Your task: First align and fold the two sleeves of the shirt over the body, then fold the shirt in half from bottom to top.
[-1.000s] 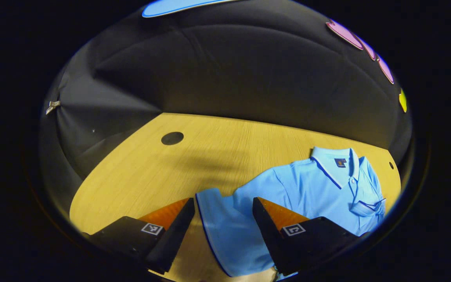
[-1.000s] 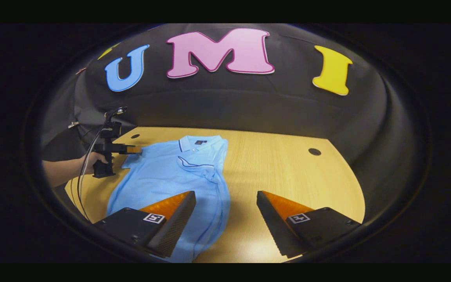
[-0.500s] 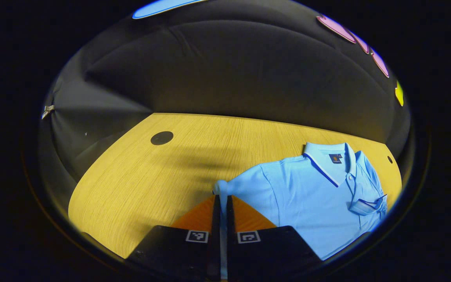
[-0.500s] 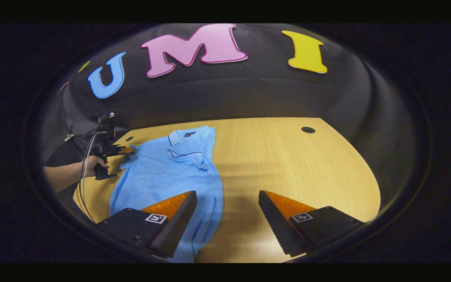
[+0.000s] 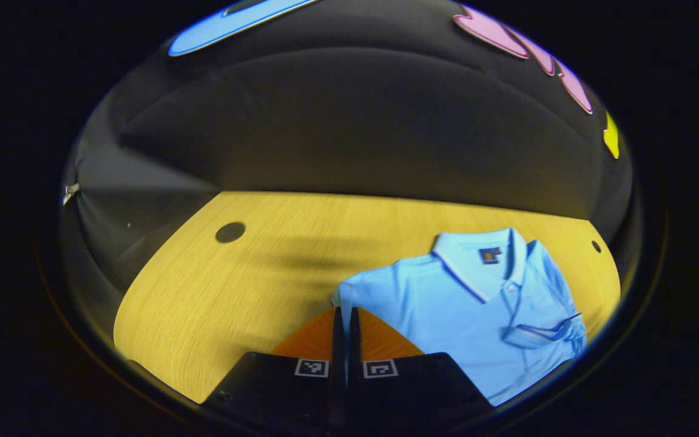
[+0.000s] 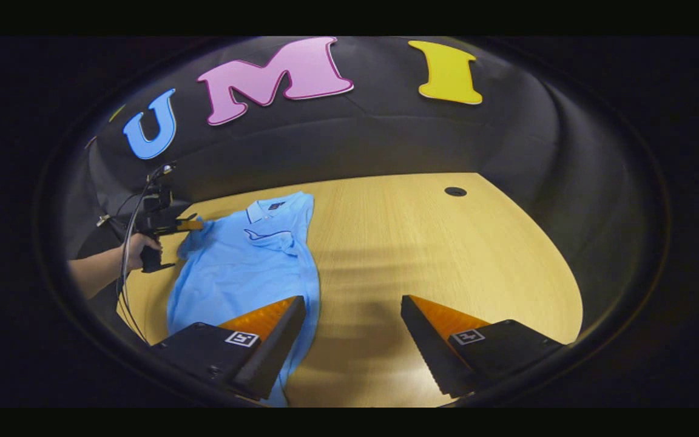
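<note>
While the light blue shirt [image 5: 465, 315] lies collar-up on the wooden surface [image 5: 252, 285], the left tongs [image 5: 343, 315] are clenched on its sleeve [image 5: 342, 295], bunched at the fingertips. From the right gripper view, a hand [image 6: 137, 246] holds those tongs at the shirt's far edge, sleeve lifted off the surface. Nearer, the right tongs [image 6: 352, 303] hang released, fingers spread wide, one finger over the shirt's hem, the other above bare wood.
</note>
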The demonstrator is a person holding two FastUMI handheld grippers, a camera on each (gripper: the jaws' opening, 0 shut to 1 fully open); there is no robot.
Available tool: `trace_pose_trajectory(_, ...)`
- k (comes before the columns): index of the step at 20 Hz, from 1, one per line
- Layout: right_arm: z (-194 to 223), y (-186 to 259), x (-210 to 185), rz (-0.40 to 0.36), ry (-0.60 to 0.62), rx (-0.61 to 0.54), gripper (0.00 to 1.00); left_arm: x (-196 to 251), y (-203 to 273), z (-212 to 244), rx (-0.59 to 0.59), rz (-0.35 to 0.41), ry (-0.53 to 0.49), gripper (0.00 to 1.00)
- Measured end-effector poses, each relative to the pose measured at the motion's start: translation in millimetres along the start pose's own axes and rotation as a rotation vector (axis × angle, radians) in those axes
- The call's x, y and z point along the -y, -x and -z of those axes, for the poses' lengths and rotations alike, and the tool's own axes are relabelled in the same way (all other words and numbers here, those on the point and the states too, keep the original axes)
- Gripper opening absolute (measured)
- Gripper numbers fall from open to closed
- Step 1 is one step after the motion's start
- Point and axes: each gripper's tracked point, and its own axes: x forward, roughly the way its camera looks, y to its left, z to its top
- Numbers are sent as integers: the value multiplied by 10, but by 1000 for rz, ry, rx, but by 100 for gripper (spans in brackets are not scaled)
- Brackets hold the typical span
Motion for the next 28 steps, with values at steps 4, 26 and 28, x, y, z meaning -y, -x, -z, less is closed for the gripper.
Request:
trace_pose_trajectory(4,-54,136,1,-5,27,10,99,759,277,-268,61,138,50,6)
trace_pose_trajectory(26,784,1050,-670,-40,-31,-109,99,904,3037,731,92,319,-11,97)
trace_pose_trajectory(28,1013,1109,-802,-52,-31,-149,99,706,3250,1142,32,295,-3,97)
